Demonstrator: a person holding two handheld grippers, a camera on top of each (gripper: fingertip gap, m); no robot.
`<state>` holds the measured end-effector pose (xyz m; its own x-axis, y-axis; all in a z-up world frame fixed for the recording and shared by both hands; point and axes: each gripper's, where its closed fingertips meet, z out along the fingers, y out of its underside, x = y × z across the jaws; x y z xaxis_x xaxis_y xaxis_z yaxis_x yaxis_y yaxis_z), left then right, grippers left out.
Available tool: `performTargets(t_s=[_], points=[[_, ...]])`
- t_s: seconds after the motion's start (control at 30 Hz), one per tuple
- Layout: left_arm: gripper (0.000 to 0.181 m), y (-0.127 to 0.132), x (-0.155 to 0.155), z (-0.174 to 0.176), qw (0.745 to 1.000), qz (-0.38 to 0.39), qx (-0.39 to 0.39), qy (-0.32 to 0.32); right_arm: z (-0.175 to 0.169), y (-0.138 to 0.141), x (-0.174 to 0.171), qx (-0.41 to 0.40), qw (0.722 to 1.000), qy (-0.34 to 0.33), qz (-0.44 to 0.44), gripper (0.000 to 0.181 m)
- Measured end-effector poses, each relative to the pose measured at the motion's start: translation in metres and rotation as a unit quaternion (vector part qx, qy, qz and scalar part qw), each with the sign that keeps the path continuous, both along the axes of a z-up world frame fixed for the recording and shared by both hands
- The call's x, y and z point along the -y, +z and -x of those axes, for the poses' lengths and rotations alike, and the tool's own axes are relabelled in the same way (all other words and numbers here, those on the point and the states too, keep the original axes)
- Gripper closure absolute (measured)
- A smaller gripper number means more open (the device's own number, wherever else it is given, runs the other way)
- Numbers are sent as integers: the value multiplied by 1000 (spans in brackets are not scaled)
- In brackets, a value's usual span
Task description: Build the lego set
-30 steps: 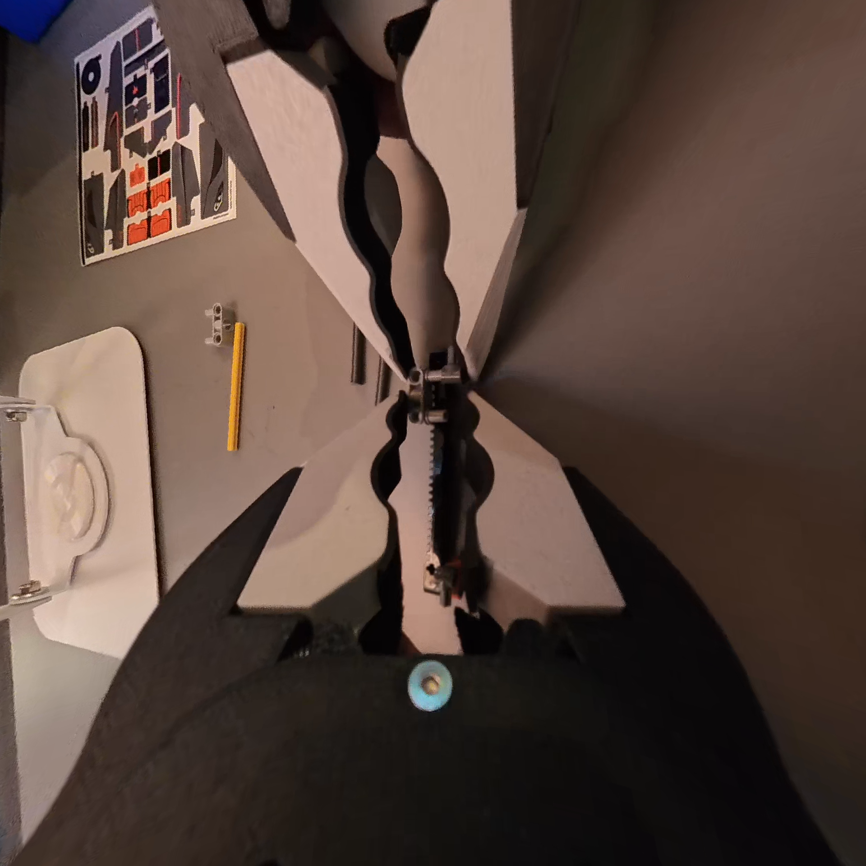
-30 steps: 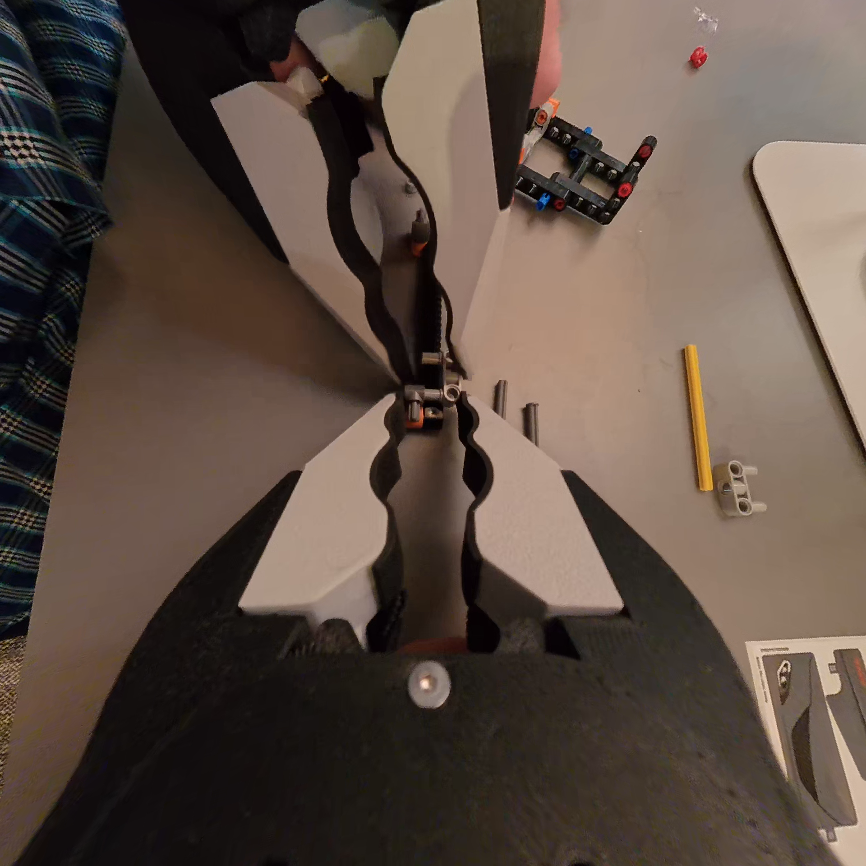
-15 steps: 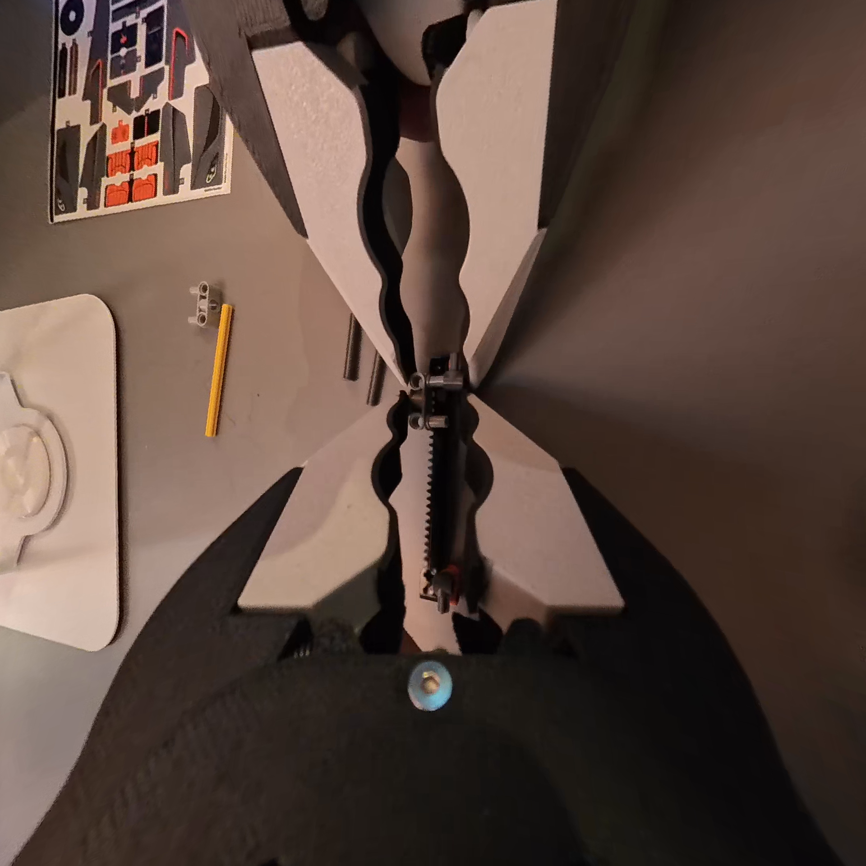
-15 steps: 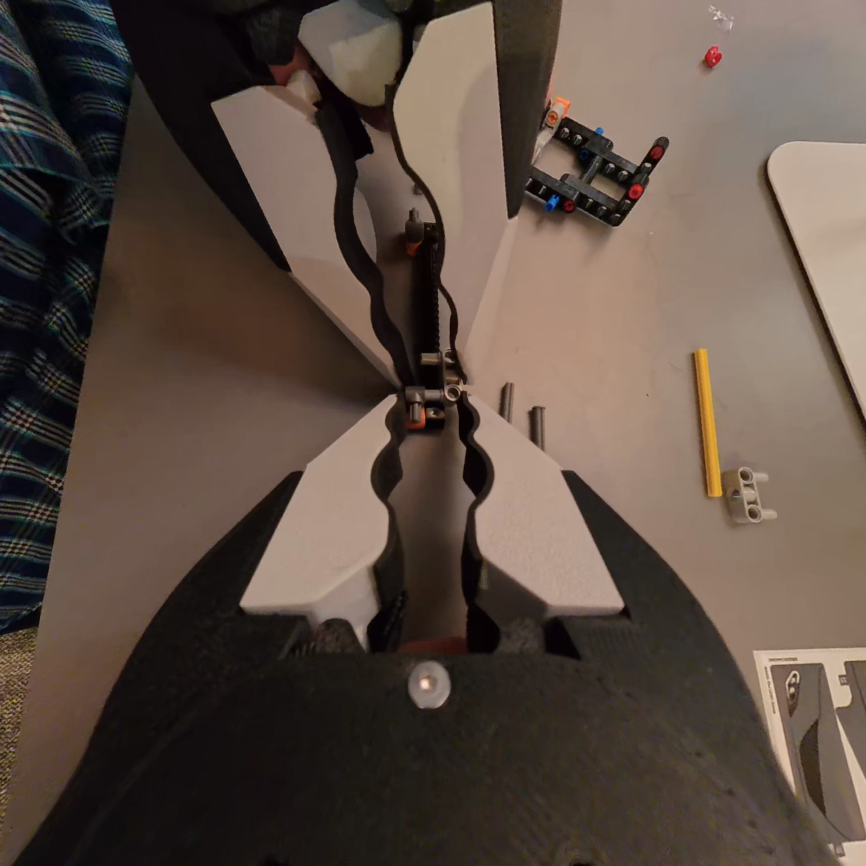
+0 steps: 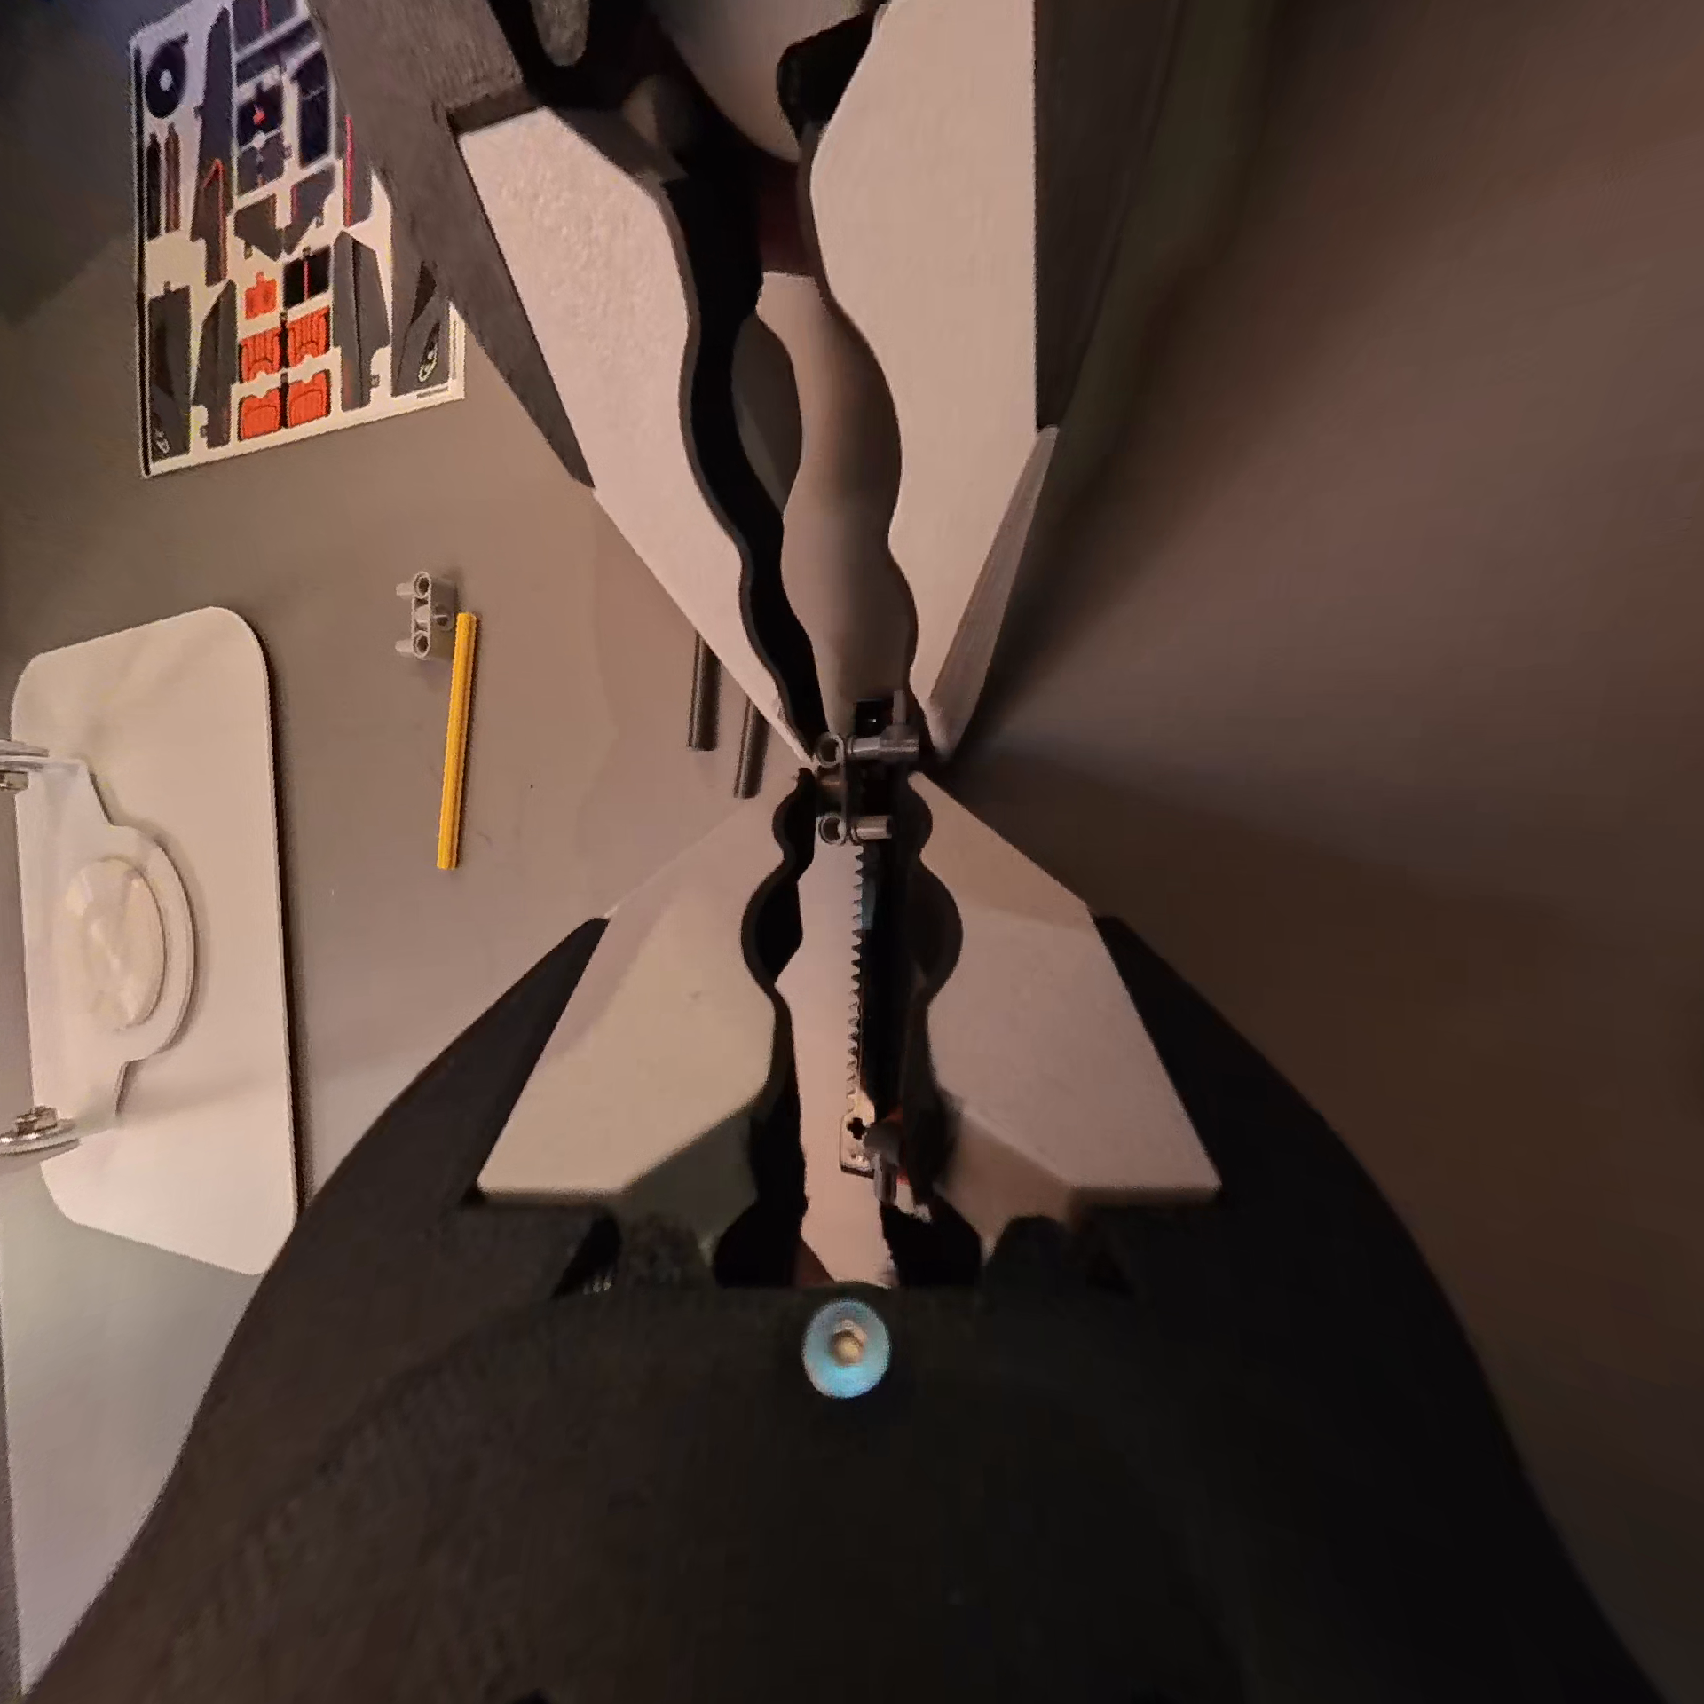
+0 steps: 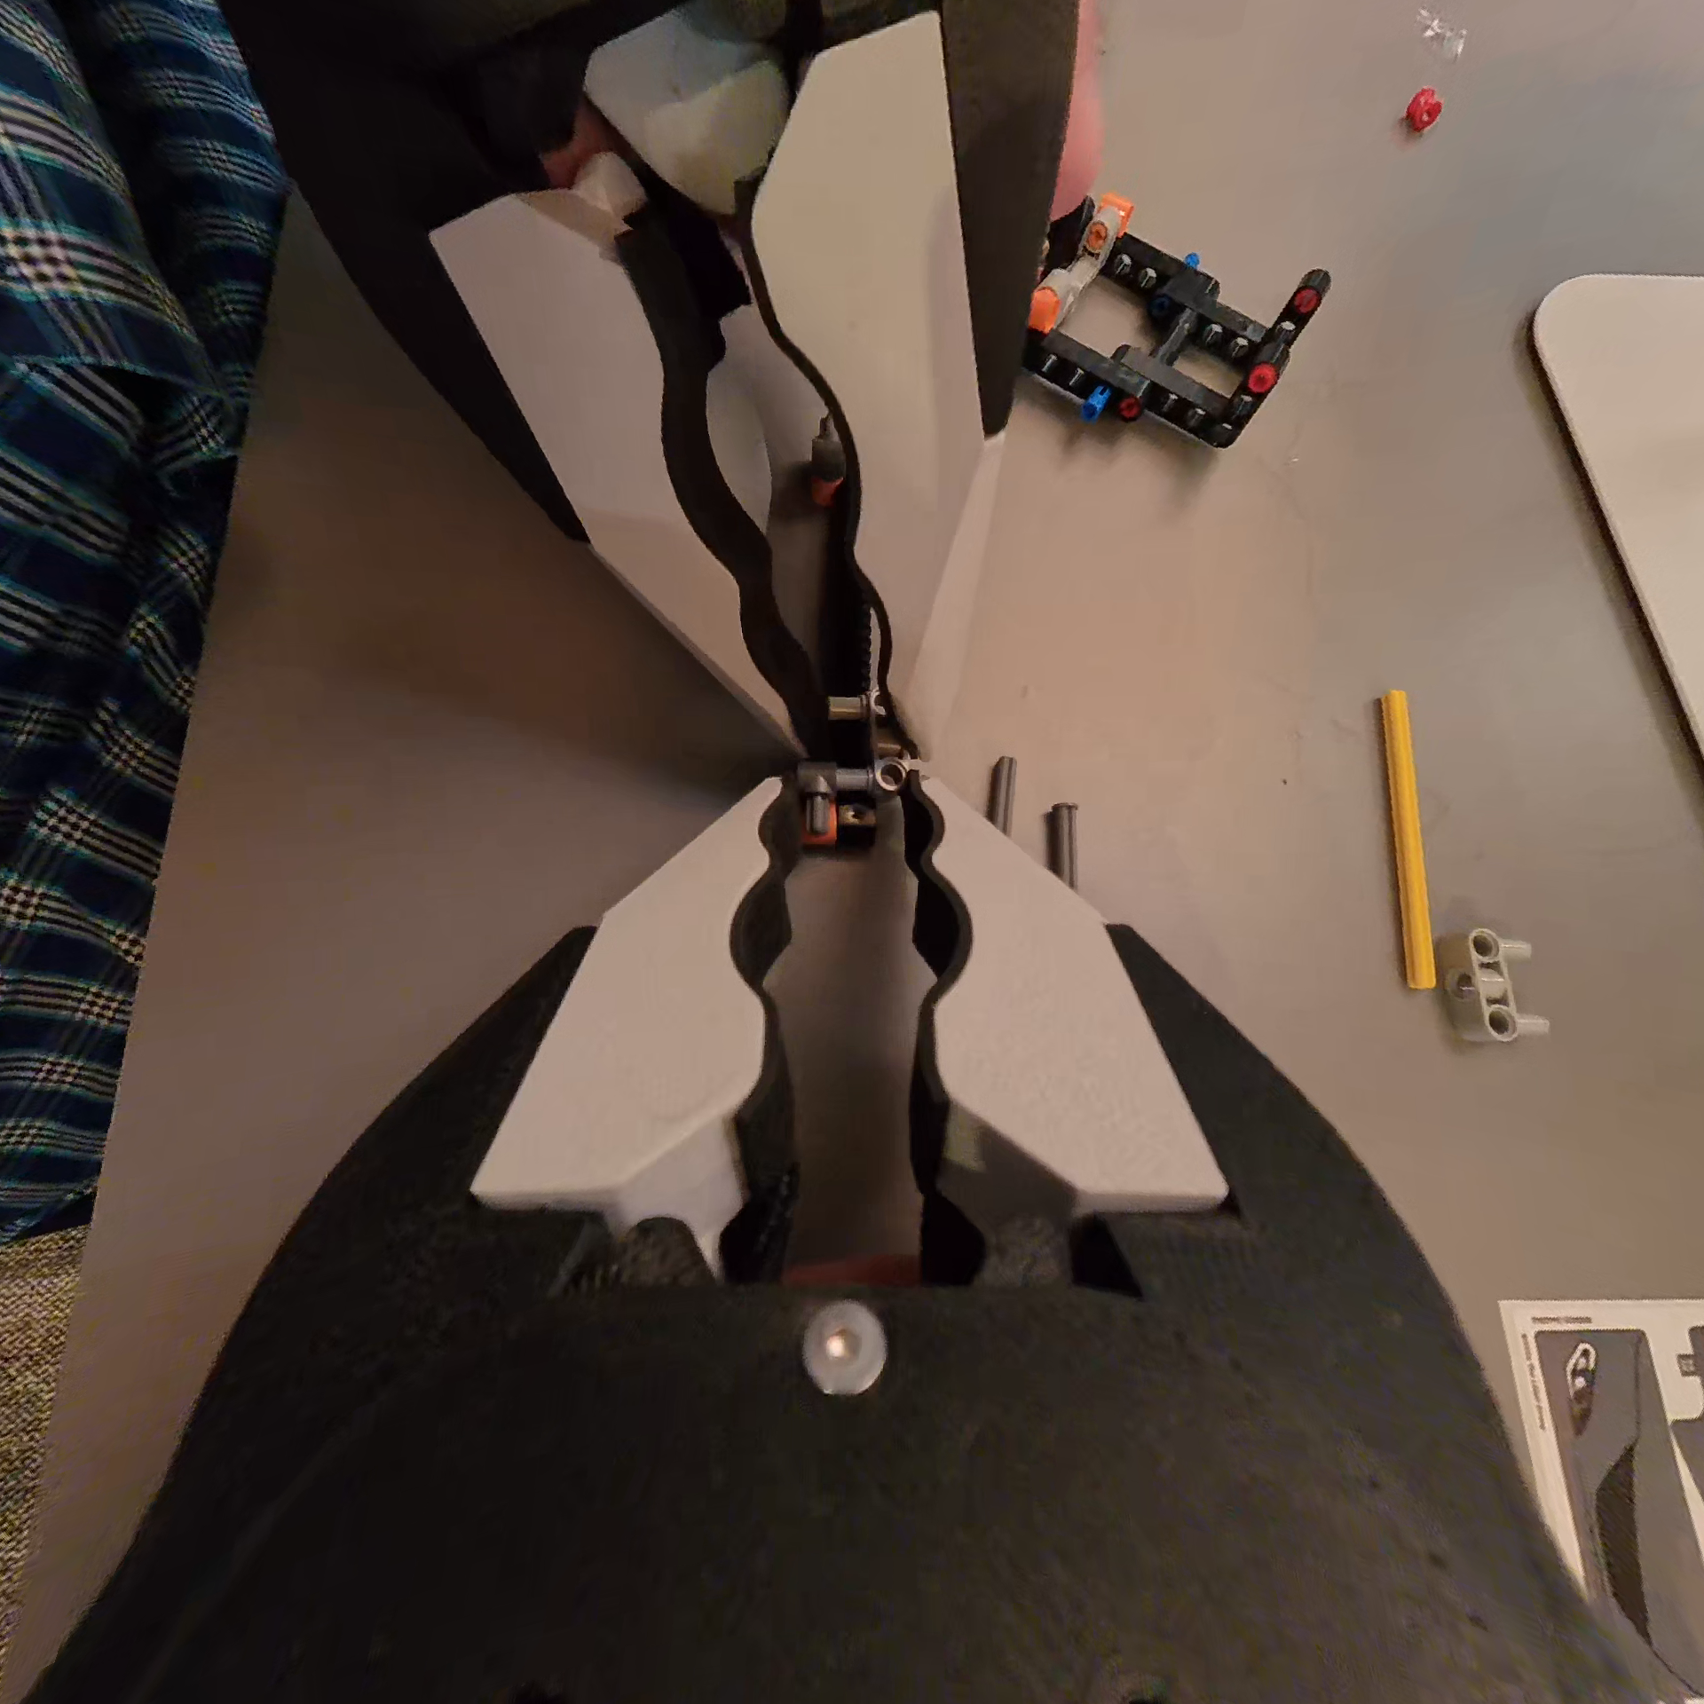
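Observation:
A long black toothed rack assembly (image 5: 862, 968) with grey pin connectors and an orange piece at its end lies between both grippers, held above the grey table. My left gripper (image 5: 862, 798) is shut on it along its length. My right gripper (image 5: 871, 738) comes in from the top of the left wrist view and meets it tip to tip. In the right wrist view my right gripper (image 6: 846, 802) is shut on the connector end of the assembly, and the left gripper (image 6: 848, 728) holds the rack (image 6: 853, 636) opposite.
On the table lie a yellow axle (image 6: 1406, 839), a light grey connector (image 6: 1486, 987), two dark grey pins (image 6: 1002, 793), a black frame assembly (image 6: 1180, 341), a small red piece (image 6: 1425, 106), a sticker sheet (image 5: 286, 240) and a white board (image 5: 157, 922). Plaid cloth (image 6: 92, 461) is at the left. My two grippers' fingertips are within a few centimetres of each other.
Both grippers stay clamped on the assembly. The joined pair has shifted slightly over the table, so the loose parts drift a little in both views.

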<state>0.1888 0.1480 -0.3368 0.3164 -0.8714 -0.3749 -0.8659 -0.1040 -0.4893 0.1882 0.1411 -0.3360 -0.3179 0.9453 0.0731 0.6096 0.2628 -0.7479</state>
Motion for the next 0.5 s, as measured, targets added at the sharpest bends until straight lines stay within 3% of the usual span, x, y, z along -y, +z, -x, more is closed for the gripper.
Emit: performTargets(t_s=[0.5], points=[[167,1,3,-2,998,-49,-7,-42,-2,-1,3,16,999,13,39,161]])
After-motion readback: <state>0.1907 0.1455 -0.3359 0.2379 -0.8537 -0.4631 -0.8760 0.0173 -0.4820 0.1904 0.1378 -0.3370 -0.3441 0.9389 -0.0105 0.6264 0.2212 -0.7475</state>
